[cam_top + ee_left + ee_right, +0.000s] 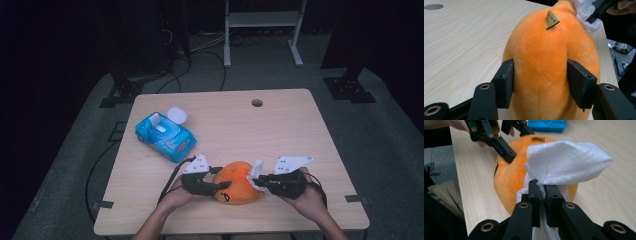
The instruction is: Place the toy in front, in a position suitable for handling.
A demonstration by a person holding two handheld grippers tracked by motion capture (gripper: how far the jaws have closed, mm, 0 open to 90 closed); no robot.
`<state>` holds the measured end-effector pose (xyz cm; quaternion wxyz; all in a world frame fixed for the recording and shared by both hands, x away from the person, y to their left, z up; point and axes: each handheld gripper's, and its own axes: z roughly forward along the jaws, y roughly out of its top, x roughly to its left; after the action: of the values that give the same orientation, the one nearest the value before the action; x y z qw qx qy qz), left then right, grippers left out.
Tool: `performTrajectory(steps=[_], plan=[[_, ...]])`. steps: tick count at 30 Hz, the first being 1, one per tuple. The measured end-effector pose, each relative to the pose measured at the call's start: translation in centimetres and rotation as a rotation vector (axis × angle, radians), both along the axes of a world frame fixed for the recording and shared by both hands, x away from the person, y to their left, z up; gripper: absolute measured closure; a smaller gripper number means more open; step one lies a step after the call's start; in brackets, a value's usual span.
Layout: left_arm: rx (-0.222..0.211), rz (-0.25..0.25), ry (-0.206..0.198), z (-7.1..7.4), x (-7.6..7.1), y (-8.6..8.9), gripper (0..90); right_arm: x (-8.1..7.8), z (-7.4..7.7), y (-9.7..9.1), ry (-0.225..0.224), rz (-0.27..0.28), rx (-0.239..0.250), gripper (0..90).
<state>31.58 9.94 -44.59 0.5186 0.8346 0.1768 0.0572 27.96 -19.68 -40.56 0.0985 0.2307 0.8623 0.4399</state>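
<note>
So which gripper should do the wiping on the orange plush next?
Right. The right gripper is shut on the white wipe, already against the orange plush; the left gripper clamps the plush steady.

Your left gripper [540, 86] has matte black jaws with brass-coloured rivets, set against a plain bright orange plush toy [549, 62]. The toy carries a small olive-tan tag [552, 19] with dark print, and a dark marking on its face. Your right gripper [543, 202] is the same black with brass rivets, and the wipe [566, 162] in it is plain white. Each gripper has a pale grey plate on top. The desk [280, 125] under you is light wood with a fine grain. The wipes pack [165, 135] is bright blue with a white lid and a touch of red.
</note>
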Motion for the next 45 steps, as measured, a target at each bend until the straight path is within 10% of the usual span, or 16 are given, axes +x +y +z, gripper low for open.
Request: performTrajectory(steps=[11,31,37,41,45], plan=[[-0.007,0.015,0.008,0.0,0.2,0.0,43.1,0.5,-0.9,-1.0,0.059,0.024,-0.087,83.7],[0.039,-0.054,-0.102,1.0,-1.8,-2.4,42.7,0.1,2.5,-0.1,-0.091,-0.054,0.055,83.8],[-0.013,-0.041,-0.017,1.5,-1.3,-2.4,23.4,0.3,0.9,0.4,-0.017,-0.025,0.0,83.8],[0.027,-0.028,0.031,0.7,-1.0,-3.1,10.5,0.1,0.9,0.4,0.003,0.008,0.001,83.8],[0.009,-0.037,0.016,0.2,-1.1,-3.0,24.8,0.0,0.9,0.5,-0.007,0.006,-0.015,83.8]])
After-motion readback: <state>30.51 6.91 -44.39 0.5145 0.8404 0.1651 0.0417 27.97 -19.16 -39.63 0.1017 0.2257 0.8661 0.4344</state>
